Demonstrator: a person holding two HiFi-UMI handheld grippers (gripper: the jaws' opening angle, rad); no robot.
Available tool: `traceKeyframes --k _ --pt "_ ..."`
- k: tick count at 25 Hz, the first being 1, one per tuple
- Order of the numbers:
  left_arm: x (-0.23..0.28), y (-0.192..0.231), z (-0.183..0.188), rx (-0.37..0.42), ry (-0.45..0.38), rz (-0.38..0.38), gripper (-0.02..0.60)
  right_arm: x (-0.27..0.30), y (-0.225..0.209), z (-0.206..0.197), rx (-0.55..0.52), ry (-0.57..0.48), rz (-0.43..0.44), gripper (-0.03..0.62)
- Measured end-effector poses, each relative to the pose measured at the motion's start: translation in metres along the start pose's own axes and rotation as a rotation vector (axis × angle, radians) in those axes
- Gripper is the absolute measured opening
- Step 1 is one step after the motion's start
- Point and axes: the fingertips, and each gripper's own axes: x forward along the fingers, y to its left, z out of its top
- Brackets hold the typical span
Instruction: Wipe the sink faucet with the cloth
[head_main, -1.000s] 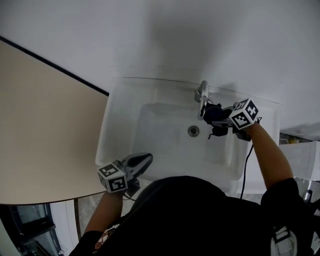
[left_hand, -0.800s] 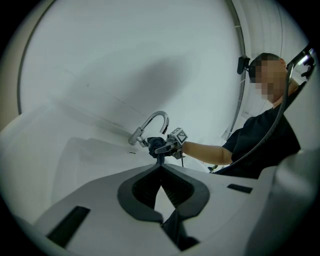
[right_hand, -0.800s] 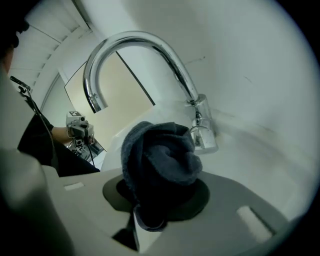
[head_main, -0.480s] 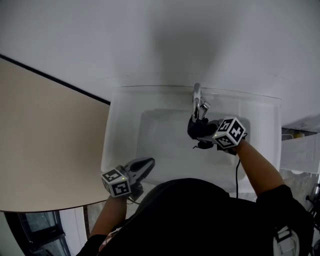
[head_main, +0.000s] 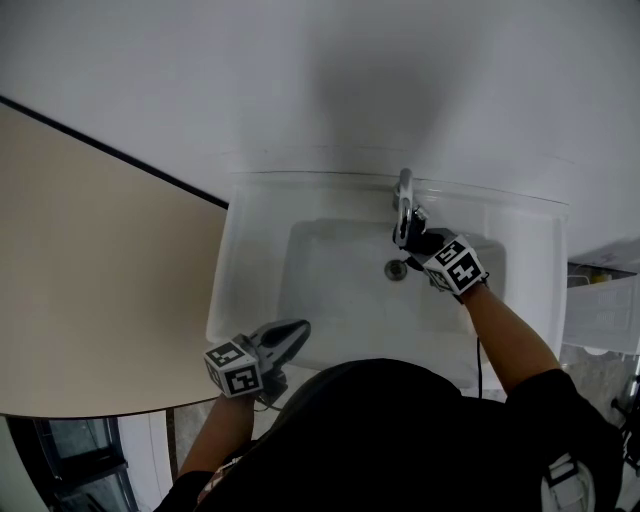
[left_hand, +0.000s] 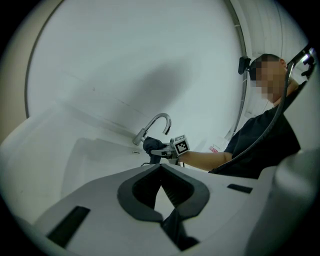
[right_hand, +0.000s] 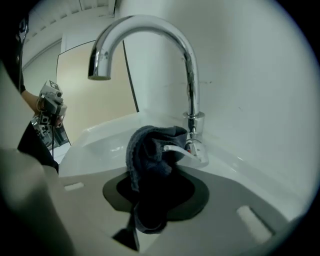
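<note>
A chrome gooseneck faucet (head_main: 404, 203) (right_hand: 186, 60) (left_hand: 156, 122) stands at the back rim of the white sink (head_main: 250, 290). My right gripper (head_main: 416, 240) (right_hand: 155, 175) is shut on a bunched dark blue cloth (right_hand: 147, 150) (left_hand: 151, 145). The cloth is pressed against the faucet's lever (right_hand: 181, 149), low by its base. My left gripper (head_main: 296, 328) (left_hand: 161, 168) is shut and holds nothing. It hovers over the sink's front left rim, far from the faucet.
The drain (head_main: 397, 269) lies in the basin just below the faucet. A beige partition (head_main: 90, 270) borders the sink on the left. White wall (head_main: 330, 70) runs behind it. A cable (head_main: 478, 365) trails from my right gripper along the arm.
My right gripper with the cloth dipped in front of the spout, then came back in against the faucet's base and rolled. The left gripper has stayed put.
</note>
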Motion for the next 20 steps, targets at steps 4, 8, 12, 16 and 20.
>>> traceKeyframes --k 4,8,12,16,20 --pt "0.002 0.003 0.001 -0.002 0.000 -0.006 0.000 -0.015 -0.015 0.006 0.066 -0.060 -0.007 0.101" --pt "0.003 0.002 0.002 -0.002 -0.004 -0.013 0.000 -0.034 -0.031 0.016 0.191 -0.142 -0.008 0.101" --pt "0.003 0.006 0.001 -0.015 -0.009 -0.010 0.000 -0.050 -0.062 0.022 0.478 -0.273 0.002 0.101" --pt "0.002 0.008 -0.001 -0.024 -0.013 -0.011 0.000 -0.058 -0.087 0.024 0.638 -0.354 0.013 0.103" --pt "0.003 0.007 -0.003 -0.025 -0.020 -0.019 0.000 -0.058 -0.060 0.041 0.277 -0.211 -0.106 0.101"
